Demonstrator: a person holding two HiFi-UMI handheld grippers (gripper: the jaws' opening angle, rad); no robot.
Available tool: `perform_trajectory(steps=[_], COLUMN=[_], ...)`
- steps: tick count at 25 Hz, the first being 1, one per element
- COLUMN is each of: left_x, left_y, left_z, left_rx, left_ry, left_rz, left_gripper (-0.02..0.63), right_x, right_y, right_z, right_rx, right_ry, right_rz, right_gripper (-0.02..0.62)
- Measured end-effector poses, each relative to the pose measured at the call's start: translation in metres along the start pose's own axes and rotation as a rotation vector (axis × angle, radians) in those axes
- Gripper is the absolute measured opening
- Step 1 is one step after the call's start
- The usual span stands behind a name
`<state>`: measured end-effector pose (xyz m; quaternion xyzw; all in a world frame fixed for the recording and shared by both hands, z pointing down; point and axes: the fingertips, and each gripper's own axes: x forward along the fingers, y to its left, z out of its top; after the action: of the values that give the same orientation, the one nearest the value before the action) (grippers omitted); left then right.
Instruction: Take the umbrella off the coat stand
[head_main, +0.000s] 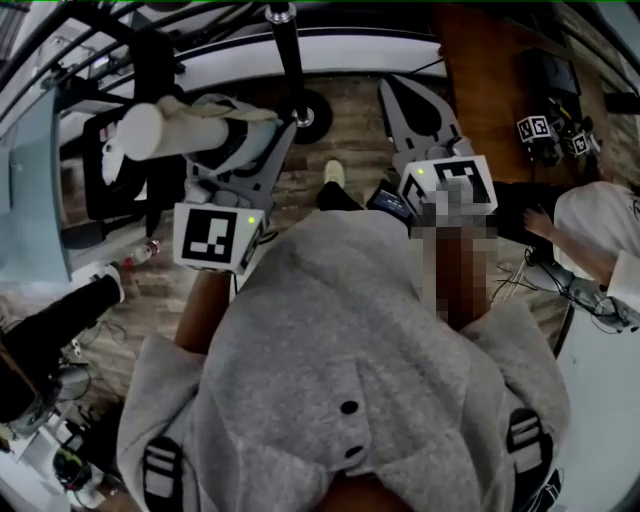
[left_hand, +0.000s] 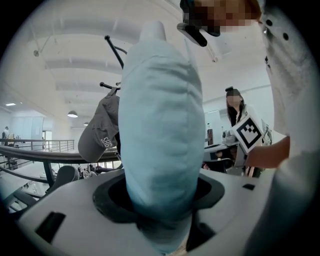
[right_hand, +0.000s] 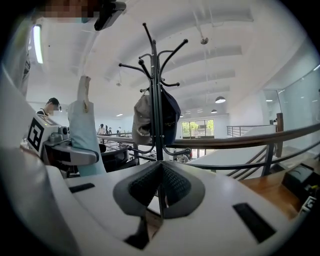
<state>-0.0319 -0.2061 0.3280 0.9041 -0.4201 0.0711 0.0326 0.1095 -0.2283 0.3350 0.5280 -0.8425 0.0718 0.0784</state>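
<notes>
A folded pale-blue umbrella (left_hand: 160, 130) stands upright between the jaws of my left gripper (left_hand: 160, 197), which is shut on it and has its view largely blocked by the fabric. From the head view the umbrella (head_main: 165, 130) lies across that gripper (head_main: 240, 135), left of the black coat stand pole (head_main: 290, 60). The right gripper view shows the umbrella (right_hand: 82, 130) well left of the coat stand (right_hand: 156, 95) and apart from its hooks. My right gripper (right_hand: 161, 172) points at the pole, shut and empty; its fingers (head_main: 392, 92) meet in a narrow point.
Caps hang on the stand: a grey cap (left_hand: 100, 132) and a dark cap (right_hand: 170, 117). A curved railing (right_hand: 240, 137) runs behind the stand. A person (head_main: 600, 230) sits at a desk on the right. The stand's round base (head_main: 312, 118) rests on wooden floor.
</notes>
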Motion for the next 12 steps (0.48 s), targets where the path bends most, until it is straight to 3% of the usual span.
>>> perform_trajectory(steps=[10,12], left_x=[-0.092,-0.107], left_y=[-0.028,-0.036], left_z=[-0.017,-0.016], left_rx=[0.004,-0.019], left_ry=[-0.005,-0.037], left_rz=[0.019,0.003], left_gripper=[0.282,0.282], right_x=[-0.067,-0.078], right_y=[0.074,0.087], right_z=[-0.008,-0.014], right_rx=[-0.042,-0.054], right_ry=[-0.006,0.001], right_rz=[-0.008,-0.010], right_gripper=[0.009,0.009])
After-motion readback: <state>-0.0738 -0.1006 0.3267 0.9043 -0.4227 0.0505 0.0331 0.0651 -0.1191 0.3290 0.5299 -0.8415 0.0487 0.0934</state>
